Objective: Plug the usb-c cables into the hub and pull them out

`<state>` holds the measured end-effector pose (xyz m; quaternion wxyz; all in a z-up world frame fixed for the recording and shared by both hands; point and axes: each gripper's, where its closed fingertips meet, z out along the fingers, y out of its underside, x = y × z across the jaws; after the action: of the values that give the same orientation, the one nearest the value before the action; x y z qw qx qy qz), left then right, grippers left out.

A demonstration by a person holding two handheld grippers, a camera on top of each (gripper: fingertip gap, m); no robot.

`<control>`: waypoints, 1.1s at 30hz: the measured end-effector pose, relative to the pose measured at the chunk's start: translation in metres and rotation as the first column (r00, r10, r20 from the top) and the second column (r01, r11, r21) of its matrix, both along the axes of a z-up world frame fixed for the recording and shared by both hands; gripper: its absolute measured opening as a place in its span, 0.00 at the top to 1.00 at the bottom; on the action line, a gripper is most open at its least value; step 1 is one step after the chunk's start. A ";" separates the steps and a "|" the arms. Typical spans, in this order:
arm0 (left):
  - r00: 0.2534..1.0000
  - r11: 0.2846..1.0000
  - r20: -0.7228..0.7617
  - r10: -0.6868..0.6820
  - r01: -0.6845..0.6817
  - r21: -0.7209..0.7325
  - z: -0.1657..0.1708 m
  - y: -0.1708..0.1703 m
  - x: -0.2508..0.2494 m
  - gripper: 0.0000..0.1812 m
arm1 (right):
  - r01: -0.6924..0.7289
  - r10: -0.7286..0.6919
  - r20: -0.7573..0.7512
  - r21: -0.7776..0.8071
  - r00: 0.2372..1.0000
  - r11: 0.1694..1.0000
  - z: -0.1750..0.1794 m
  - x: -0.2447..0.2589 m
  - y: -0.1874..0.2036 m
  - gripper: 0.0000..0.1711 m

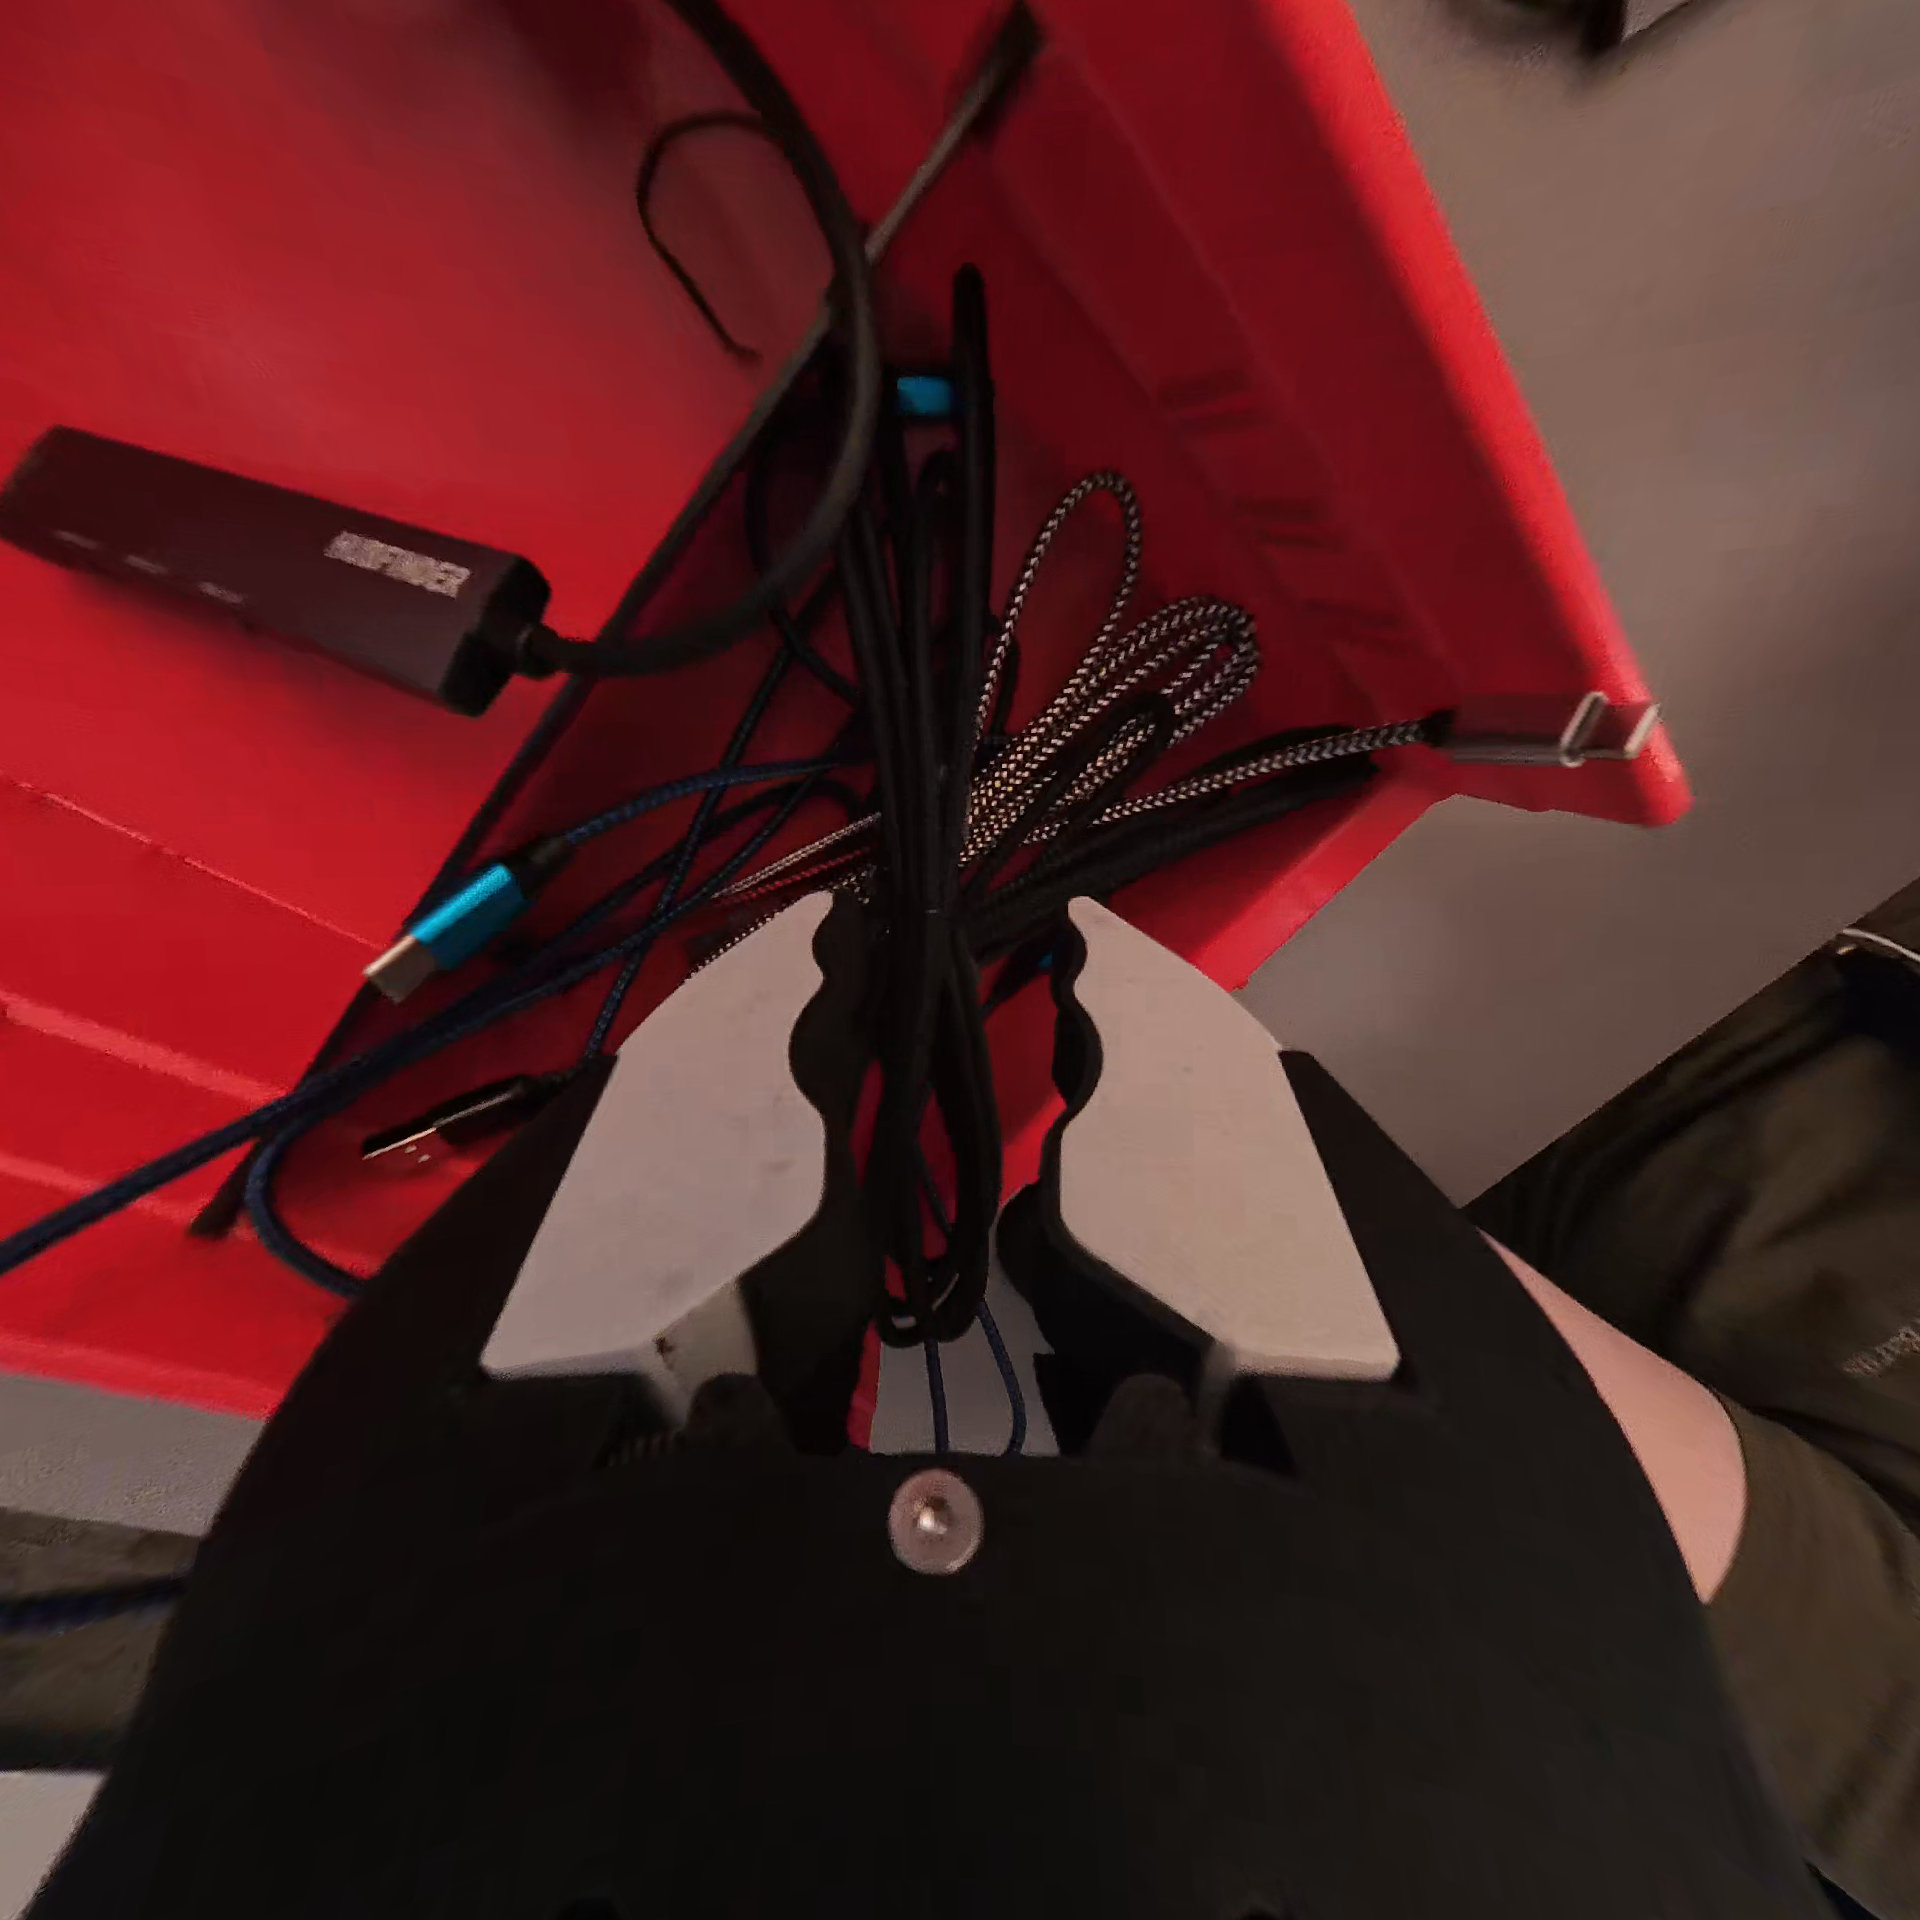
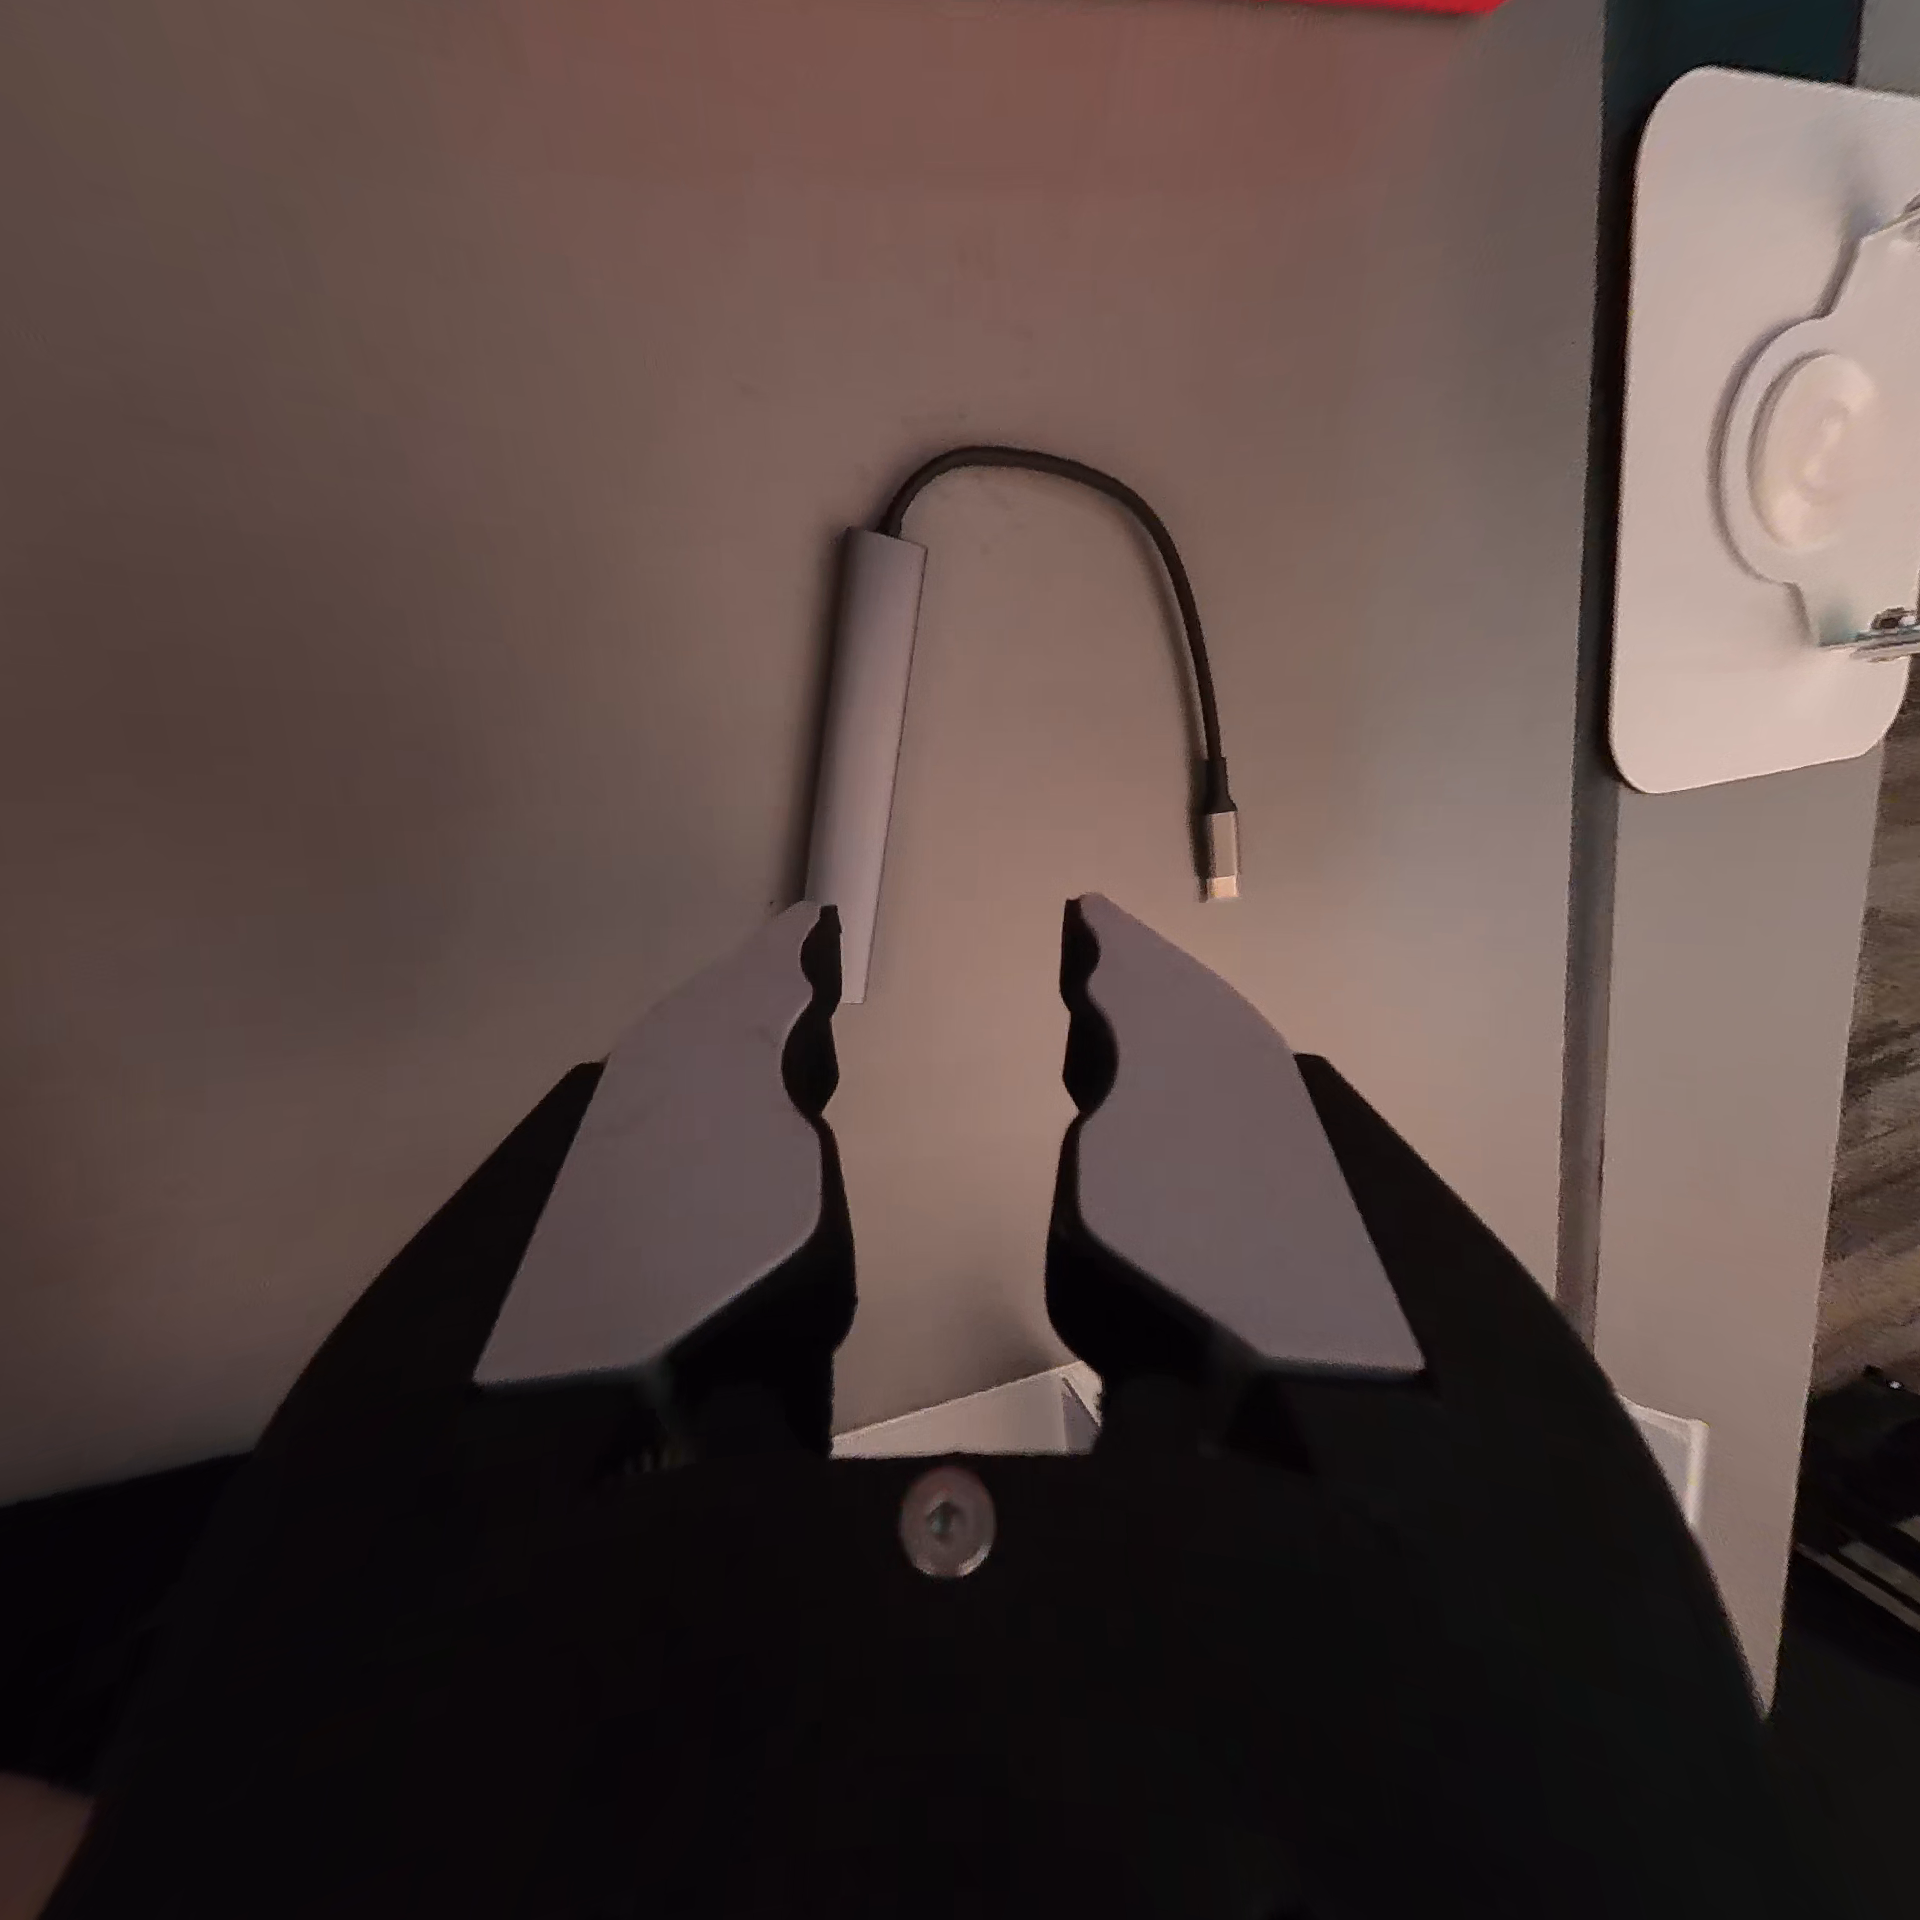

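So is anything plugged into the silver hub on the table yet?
No. The silver hub lies alone with only its own short cable, plug end free.

On my left camera the bin (image 1: 312, 260) is bright red all over. A dark grey hub (image 1: 270, 566) lies in it, its lead black. The cable bundle (image 1: 925, 790) between my left gripper's (image 1: 945, 925) white fingers is plain black. Beside it I see a braided cable (image 1: 1122, 665) in a black-and-white weave with a silver plug (image 1: 1538, 732), and a navy braided cable (image 1: 665, 810) with a bright blue plug (image 1: 447, 925). On my right camera: a silver hub (image 2: 862, 727) with a black lead (image 2: 1143, 540) on a grey table (image 2: 416, 520), white fingers with black pads (image 2: 816, 997), and a white mount (image 2: 1766, 416).
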<state>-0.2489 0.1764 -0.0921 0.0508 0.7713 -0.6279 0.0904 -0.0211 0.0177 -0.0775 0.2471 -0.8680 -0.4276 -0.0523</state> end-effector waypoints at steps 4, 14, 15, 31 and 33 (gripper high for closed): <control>0.999 1.000 -0.048 -0.010 0.009 -0.016 -0.013 0.002 0.001 0.81 | -0.007 0.007 -0.007 0.014 1.000 1.000 0.006 0.000 -0.002 0.75; 0.986 0.999 -0.168 -0.020 0.027 0.040 -0.019 0.003 -0.006 0.90 | 0.019 -0.020 0.050 0.018 0.999 1.000 0.004 0.017 -0.004 0.76; 0.989 0.998 -0.151 -0.011 0.021 0.065 -0.013 0.004 -0.006 0.90 | 0.018 -0.019 0.051 0.018 0.999 1.000 0.005 0.017 -0.005 0.76; 0.639 0.967 0.764 0.084 -0.237 0.092 0.180 -0.016 0.054 0.91 | 0.054 -0.071 0.066 0.239 0.995 0.969 0.034 0.026 0.022 0.78; 0.521 0.992 0.852 0.056 -0.123 0.009 0.206 -0.040 0.062 0.91 | 0.062 -0.071 0.019 0.302 0.997 0.951 0.044 0.020 0.030 0.78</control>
<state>-0.1866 0.1362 0.1139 -0.2922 0.6621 -0.5354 0.4354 -0.0007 0.0474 -0.0331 0.3681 -0.8333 -0.3888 -0.1377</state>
